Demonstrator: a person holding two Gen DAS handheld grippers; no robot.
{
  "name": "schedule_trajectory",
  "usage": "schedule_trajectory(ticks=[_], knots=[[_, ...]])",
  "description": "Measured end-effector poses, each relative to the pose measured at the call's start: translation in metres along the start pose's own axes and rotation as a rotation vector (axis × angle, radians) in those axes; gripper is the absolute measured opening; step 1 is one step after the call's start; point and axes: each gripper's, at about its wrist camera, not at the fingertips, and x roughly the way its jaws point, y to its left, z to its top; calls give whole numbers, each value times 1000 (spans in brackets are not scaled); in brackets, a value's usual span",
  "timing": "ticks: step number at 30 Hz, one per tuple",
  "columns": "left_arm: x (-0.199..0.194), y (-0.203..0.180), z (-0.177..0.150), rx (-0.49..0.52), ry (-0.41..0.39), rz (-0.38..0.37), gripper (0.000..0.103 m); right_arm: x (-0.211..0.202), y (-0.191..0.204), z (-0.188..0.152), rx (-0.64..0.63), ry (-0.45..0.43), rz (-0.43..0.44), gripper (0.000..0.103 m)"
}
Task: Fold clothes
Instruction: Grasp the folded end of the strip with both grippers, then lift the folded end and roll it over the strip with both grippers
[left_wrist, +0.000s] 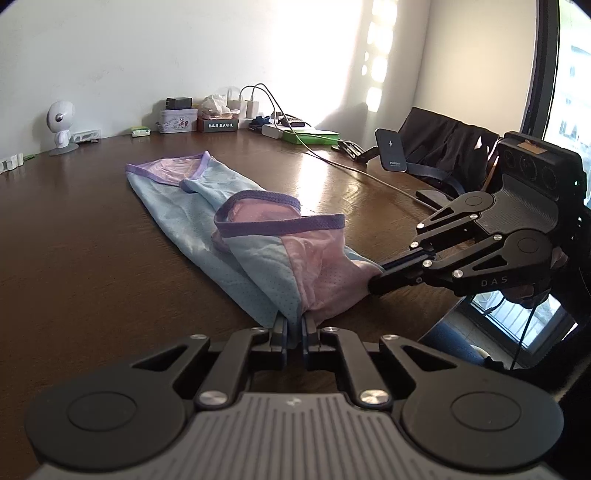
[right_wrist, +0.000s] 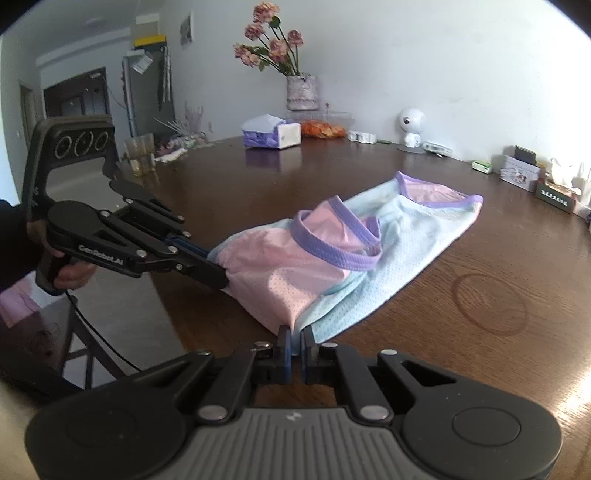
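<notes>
A light blue and pink mesh top (left_wrist: 258, 266) with purple trim lies partly folded on the dark wooden table (left_wrist: 92, 240). In the left wrist view my left gripper (left_wrist: 294, 326) is shut on the top's near edge, where blue and pink cloth meet. My right gripper (left_wrist: 375, 284) comes in from the right and is shut on the pink corner. In the right wrist view the top (right_wrist: 369, 258) stretches away from my right gripper (right_wrist: 294, 334), which pinches its near edge. There my left gripper (right_wrist: 223, 282), held by a hand, grips the pink cloth at the left.
Along the wall stand a small white figure (left_wrist: 61, 127), tins and boxes (left_wrist: 176, 120), chargers with a cable (left_wrist: 332, 162) and a phone stand (left_wrist: 391, 151). A chair with dark cloth (left_wrist: 447, 147) is at the right. A flower vase (right_wrist: 302, 92) and tissue box (right_wrist: 271, 136) stand far back.
</notes>
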Motion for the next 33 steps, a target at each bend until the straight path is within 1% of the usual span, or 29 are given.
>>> schedule_trajectory(ticks=[3, 7, 10, 12, 14, 15, 17, 18, 19, 20, 21, 22, 23, 24, 25, 26, 27, 29, 30, 31, 32, 33], knots=[[-7, 7, 17, 9, -56, -3, 6, -9, 0, 8, 17, -58, -17, 3], [3, 32, 63, 59, -123, -39, 5, -11, -17, 41, 39, -140, -46, 3], [29, 67, 99, 35, -114, -57, 5, 3, -43, 74, 51, -167, -86, 2], [47, 91, 122, 13, -103, -68, 5, 19, -66, 95, 75, -155, -116, 2], [71, 117, 136, -38, -62, -65, 5, 42, -93, 112, 121, -109, -125, 2], [84, 128, 139, -79, -35, -60, 6, 53, -106, 121, 145, -86, -129, 2], [111, 149, 143, -171, 17, -43, 7, 78, -135, 127, 226, -28, -115, 3], [123, 158, 143, -213, 46, -49, 8, 91, -149, 130, 267, 1, -108, 3], [130, 163, 141, -241, 62, -51, 9, 101, -160, 128, 311, 22, -110, 6], [133, 166, 138, -258, 62, -37, 11, 109, -169, 125, 353, 36, -116, 10], [131, 166, 134, -262, 60, -29, 13, 105, -171, 121, 376, 30, -121, 11], [125, 165, 131, -261, 55, -26, 18, 101, -172, 116, 398, 23, -126, 14], [118, 161, 128, -268, 49, -25, 23, 98, -174, 112, 420, 16, -130, 18], [110, 156, 126, -279, 43, -23, 31, 86, -169, 108, 418, -13, -138, 19], [105, 150, 123, -283, 44, -20, 38, 75, -164, 104, 415, -44, -146, 25], [101, 142, 120, -283, 48, -15, 41, 67, -160, 98, 409, -62, -153, 25], [102, 135, 117, -279, 56, -10, 42, 63, -154, 95, 396, -65, -144, 25], [112, 125, 113, -275, 102, -1, 37, 69, -142, 89, 376, -44, -126, 23], [118, 123, 111, -279, 128, 23, 23, 74, -137, 86, 368, -28, -125, 21], [119, 122, 109, -294, 137, 43, 17, 82, -136, 84, 371, 1, -151, 17], [117, 122, 107, -314, 135, 55, 17, 88, -137, 83, 385, 27, -195, 13], [112, 121, 104, -322, 126, 54, 18, 83, -135, 82, 402, 7, -194, 13]])
